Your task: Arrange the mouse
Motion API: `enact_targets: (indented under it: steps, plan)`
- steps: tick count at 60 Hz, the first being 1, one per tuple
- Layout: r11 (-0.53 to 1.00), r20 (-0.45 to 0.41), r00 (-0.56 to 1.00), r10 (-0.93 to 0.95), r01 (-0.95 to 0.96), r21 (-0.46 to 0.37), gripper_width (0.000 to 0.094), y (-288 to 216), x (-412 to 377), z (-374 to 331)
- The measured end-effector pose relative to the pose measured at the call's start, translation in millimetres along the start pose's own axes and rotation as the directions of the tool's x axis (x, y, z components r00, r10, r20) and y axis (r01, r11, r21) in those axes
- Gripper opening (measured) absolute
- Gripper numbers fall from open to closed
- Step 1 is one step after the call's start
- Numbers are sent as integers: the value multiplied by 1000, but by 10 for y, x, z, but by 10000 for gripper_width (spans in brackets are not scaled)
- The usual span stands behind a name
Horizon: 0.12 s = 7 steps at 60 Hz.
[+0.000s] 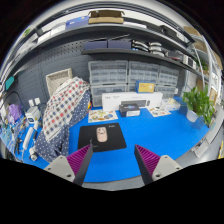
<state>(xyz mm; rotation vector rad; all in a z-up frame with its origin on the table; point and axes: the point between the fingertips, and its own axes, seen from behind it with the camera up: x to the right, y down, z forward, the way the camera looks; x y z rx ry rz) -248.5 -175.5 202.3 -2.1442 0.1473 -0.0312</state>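
A beige mouse [101, 133] lies on a black mouse pad [110, 140] on the blue table top [160, 135], beyond my fingers and a little left of the middle between them. My gripper [111, 162] is open and empty, its two purple pads [79, 159] wide apart above the table's near edge. Nothing stands between the fingers.
A patterned cloth [63, 108] hangs over something at the left. A white device [131, 103] and drawer cabinets [122, 78] stand at the back by a pegboard wall. A green plant [198, 101] is at the right. Blue table shows ahead of the fingers.
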Motion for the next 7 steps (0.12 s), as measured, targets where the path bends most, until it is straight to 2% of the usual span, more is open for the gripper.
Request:
enact_targets:
  steps: [7]
  plan:
    - [1000, 7, 1000, 5, -5, 5, 846, 120, 159, -140]
